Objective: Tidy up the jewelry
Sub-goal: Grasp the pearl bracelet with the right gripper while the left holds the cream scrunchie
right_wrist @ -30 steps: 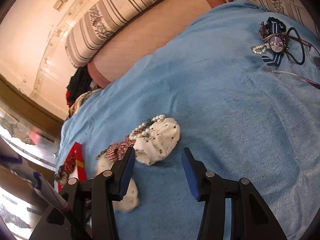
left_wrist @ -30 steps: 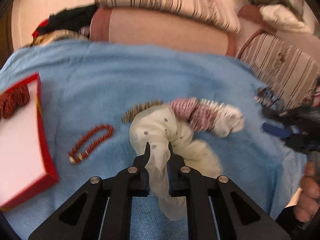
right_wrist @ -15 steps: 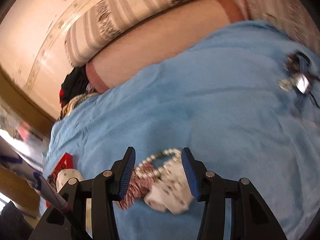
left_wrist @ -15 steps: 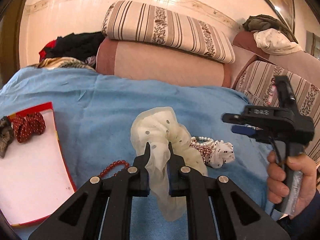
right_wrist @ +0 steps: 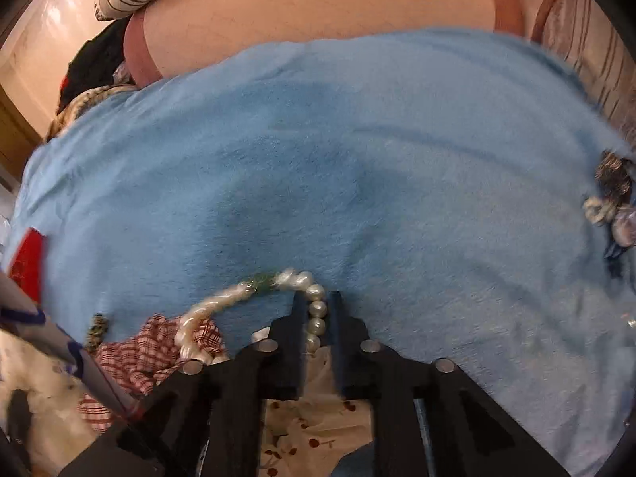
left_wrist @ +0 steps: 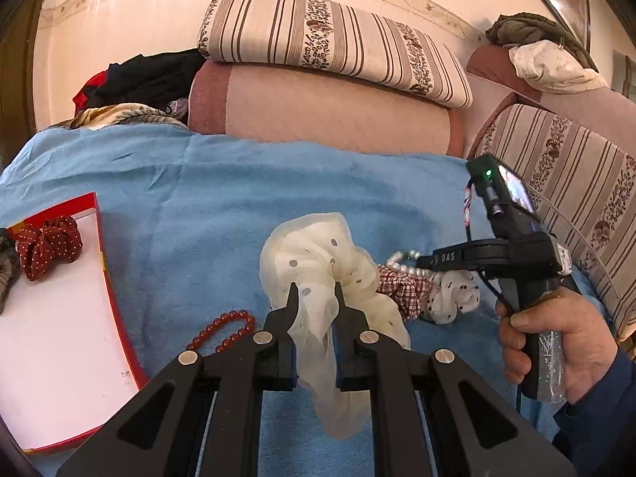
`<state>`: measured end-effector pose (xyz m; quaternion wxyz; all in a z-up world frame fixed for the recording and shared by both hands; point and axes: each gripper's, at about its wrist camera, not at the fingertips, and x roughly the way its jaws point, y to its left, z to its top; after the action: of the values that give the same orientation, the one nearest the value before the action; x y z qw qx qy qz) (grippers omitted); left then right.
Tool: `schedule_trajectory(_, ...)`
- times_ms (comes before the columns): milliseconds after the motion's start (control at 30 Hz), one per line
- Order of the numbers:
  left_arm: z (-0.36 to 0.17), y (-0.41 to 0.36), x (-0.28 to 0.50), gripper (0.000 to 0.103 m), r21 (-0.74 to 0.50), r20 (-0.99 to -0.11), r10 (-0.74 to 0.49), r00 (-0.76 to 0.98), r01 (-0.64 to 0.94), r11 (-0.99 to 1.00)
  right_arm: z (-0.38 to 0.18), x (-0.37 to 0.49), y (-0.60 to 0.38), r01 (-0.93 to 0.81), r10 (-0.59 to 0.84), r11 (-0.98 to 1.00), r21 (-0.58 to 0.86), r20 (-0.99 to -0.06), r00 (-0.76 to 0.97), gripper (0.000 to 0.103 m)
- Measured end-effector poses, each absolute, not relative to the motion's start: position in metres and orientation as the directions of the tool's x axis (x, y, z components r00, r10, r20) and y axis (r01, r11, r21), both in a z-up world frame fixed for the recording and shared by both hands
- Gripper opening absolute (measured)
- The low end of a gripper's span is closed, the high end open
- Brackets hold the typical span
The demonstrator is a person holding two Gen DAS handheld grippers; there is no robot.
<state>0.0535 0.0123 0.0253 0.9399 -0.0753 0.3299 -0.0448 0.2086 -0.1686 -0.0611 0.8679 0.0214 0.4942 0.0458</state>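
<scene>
A blue blanket [left_wrist: 222,206] carries a red-rimmed tray [left_wrist: 119,302], red beads [left_wrist: 226,330], pearl strand [right_wrist: 302,290] and checked scrunchie [left_wrist: 401,290].

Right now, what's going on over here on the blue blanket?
A person is sorting hair ties and jewelry. The left gripper pinches a sheer cream dotted scrunchie, lifted off the blue blanket. The right gripper is closed around a white pearl bracelet. A red-rimmed white tray holds a dark red dotted scrunchie.
</scene>
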Motion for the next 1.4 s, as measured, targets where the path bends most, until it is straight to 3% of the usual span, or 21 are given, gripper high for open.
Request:
schedule_trajectory(267,0.029,0.017,0.049,0.012,-0.183,-0.601,-0.138,0.788,0.032,0.983,-0.005,0.172,-0.192,-0.101,0.249,0.962,0.252,-0.672,0.698,0.010)
schedule_trajectory(600,0.032,0.020,0.047,0.012,-0.185,-0.589,-0.132,0.797,0.026,0.982,0.002,0.156,-0.192,-0.156,0.395,0.897,0.413,-0.595,0.700,0.010)
schedule_trajectory(733,0.033,0.020,0.046,0.012,-0.181,-0.586,-0.127,0.800,0.024,0.983,0.012,0.142,-0.175,-0.227,0.443,0.881,0.414,-0.558,0.702,0.010)
schedule_trajectory(1400,0.031,0.018,0.048,0.012,-0.109,-0.594,-0.057,0.803,-0.009,0.994,0.011,0.119,-0.135,-0.353,0.508,0.860,0.370,-0.545,0.667,0.010)
